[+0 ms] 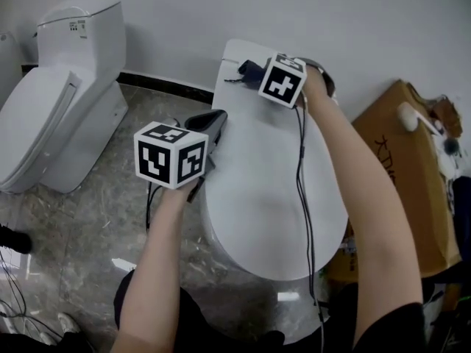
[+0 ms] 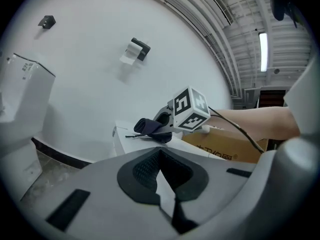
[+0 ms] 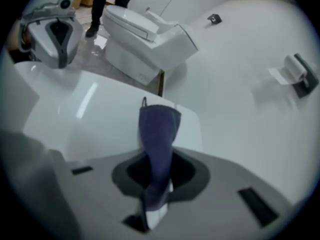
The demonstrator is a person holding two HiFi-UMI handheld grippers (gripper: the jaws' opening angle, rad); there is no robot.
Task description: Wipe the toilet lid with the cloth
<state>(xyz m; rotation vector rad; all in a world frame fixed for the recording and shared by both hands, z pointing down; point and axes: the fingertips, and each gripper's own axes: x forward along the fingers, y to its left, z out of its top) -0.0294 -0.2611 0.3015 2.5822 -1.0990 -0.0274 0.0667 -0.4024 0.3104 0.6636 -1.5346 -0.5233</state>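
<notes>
Blue cloth [image 1: 247, 69] pinched at the 12 o'clock end of a white toilet lid [image 1: 265, 190].
One cloth, two toilets, two grippers and one cardboard box [image 1: 405, 168] at 3 o'clock. The right gripper [image 1: 256, 72] has its fingers clamped on the cloth, which rests on the white top just beyond the lid. The left gripper [image 1: 217, 118], fingers together with nothing between them, sits at the lid's 10 o'clock edge. The second toilet [image 1: 55, 109], lid down, stands apart at 10 o'clock.

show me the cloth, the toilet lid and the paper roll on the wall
cloth [image 3: 159, 134], right gripper view, middle of the blue fabric
toilet lid [image 1: 265, 197], head view, bare middle of its top
paper roll [image 3: 289, 70], right gripper view, the roll's white side
</notes>
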